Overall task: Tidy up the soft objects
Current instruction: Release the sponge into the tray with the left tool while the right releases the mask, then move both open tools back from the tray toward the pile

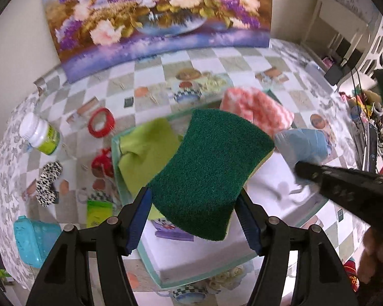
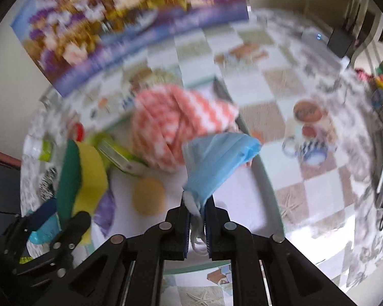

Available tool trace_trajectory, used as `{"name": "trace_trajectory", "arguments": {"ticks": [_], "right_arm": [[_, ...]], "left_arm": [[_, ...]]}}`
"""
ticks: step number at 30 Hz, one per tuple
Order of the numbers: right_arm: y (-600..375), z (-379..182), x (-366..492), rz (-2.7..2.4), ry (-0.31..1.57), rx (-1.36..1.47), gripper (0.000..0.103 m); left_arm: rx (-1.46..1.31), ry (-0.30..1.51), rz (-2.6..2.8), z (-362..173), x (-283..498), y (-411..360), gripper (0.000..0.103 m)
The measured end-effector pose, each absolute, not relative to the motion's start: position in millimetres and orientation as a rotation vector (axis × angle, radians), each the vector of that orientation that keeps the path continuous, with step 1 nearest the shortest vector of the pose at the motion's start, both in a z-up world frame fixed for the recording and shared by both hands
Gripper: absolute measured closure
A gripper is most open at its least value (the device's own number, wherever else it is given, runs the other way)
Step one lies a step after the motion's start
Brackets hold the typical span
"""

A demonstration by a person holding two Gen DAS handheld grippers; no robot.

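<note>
My left gripper point(image 1: 192, 193) is shut on a green and yellow sponge point(image 1: 206, 168), its blue pads pressing the two long sides, and holds it above a teal-rimmed white tray point(image 1: 145, 257). In the right wrist view the same sponge point(image 2: 71, 176) shows edge-on at the lower left. My right gripper point(image 2: 198, 199) is shut on a light blue face mask point(image 2: 217, 158), whose white ear loops bunch between the pads. The mask point(image 1: 303, 145) hangs over the tray's right side. A lime cloth point(image 1: 145, 153) and a pink chevron cloth point(image 1: 258, 109) lie in the tray's far part.
Left of the tray on the checkered tablecloth lie a white bottle point(image 1: 40, 135), a red tape ring point(image 1: 100, 122), a leopard-print scrunchie point(image 1: 48, 181), a green packet point(image 1: 98, 211) and a teal box point(image 1: 35, 239). A round orange pad point(image 2: 148, 196) lies in the tray. A flower painting point(image 1: 155, 17) leans behind.
</note>
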State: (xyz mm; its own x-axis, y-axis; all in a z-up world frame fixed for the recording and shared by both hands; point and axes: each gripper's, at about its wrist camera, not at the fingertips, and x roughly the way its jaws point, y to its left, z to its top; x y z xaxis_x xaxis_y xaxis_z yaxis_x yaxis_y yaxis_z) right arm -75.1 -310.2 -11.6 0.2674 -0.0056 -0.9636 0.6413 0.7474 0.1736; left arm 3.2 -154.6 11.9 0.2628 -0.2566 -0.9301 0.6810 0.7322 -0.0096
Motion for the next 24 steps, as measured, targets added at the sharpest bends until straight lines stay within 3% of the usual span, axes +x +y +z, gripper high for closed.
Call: {"name": "trace_trajectory", "arguments": {"ticks": [7, 8, 9, 11, 15, 19, 24], "right_arm": [[-308.7, -11.3, -75.4, -0.49, 1.244, 0.602, 0.09], [-307.3, -6.4, -75.4, -0.492, 1.234, 0.596, 0.082], [-306.0, -0.3, -76.0, -0.494, 1.22, 0.586, 0.064], [-303.3, 8.1, -75.8, -0.506, 1.204, 0.564, 0.041], [-300.5, 26.4, -74.0, -0.516, 1.157, 0.536, 0.041], [-296.9, 45.9, -76.1, -0.514, 1.097, 0.528, 0.037], [-294.0, 61.2, -77.1, -0.518, 1.034, 0.519, 0.01]], "left_arm": [[0.437, 1.179, -0.686, 7.4, -0.5, -157.2, 0.032], [0.436, 1.171, -0.686, 10.3, -1.0, -156.6, 0.031], [0.434, 1.165, -0.686, 12.9, -1.0, -156.0, 0.029], [0.428, 1.155, -0.685, 18.0, 0.2, -153.9, 0.026], [0.398, 1.141, -0.673, 28.8, 7.1, -146.8, 0.025], [0.326, 1.121, -0.624, 43.6, 22.9, -128.8, 0.017], [0.25, 1.099, -0.533, 56.9, 49.4, -96.8, 0.016]]}}
